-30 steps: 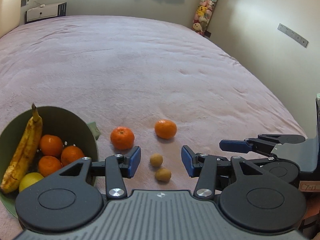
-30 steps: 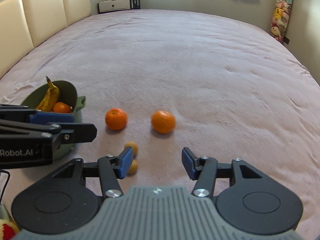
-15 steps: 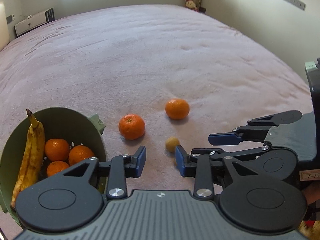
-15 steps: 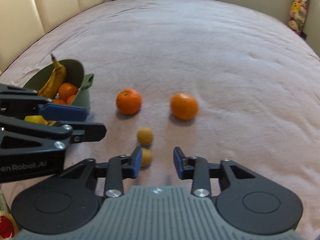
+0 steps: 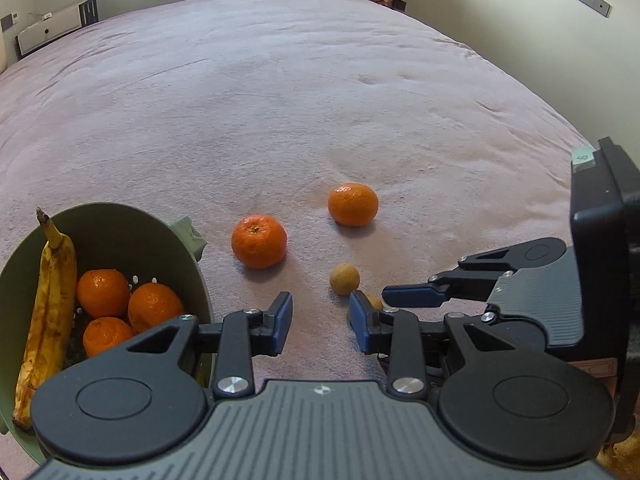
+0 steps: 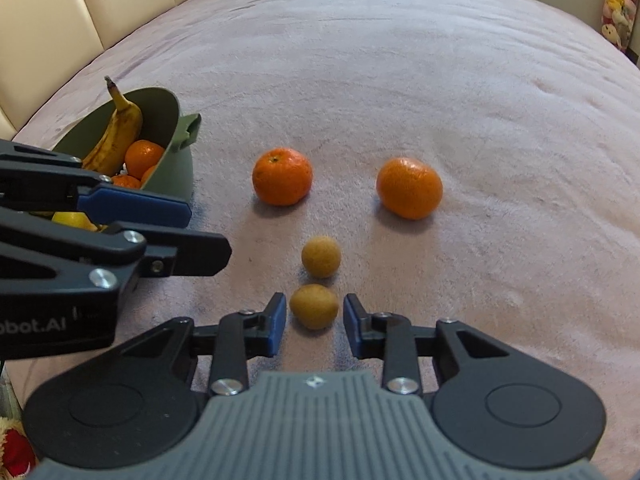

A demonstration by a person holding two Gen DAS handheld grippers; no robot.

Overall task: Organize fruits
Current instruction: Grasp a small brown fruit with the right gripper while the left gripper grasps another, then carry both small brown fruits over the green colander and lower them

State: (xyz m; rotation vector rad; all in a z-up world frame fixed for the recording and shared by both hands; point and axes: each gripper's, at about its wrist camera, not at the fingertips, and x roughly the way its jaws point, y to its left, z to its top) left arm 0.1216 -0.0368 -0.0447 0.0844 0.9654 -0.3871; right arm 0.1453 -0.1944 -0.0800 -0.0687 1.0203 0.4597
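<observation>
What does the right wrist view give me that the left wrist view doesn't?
Only the right wrist: the near small brown fruit whole between the right gripper jaws, pads not yet touching; a lemon behind the left gripper. Only the left wrist: three oranges low in the green bowl. Both: banana, two loose oranges, far small brown fruit.

A wide bed [image 6: 400,60] covered with a pale pink, plush blanket [image 5: 280,100] carries everything. Near its left edge, by the headboard side, a green bowl [image 6: 176,160] sits directly on the blanket. Toward the near edge two mandarins lie apart from each other: one [image 6: 282,176] closer to the bowl, the other [image 6: 409,187] further right. Nearer still, two small brown fruits rest close together, one [image 6: 321,257] just behind the other [image 6: 314,306].
</observation>
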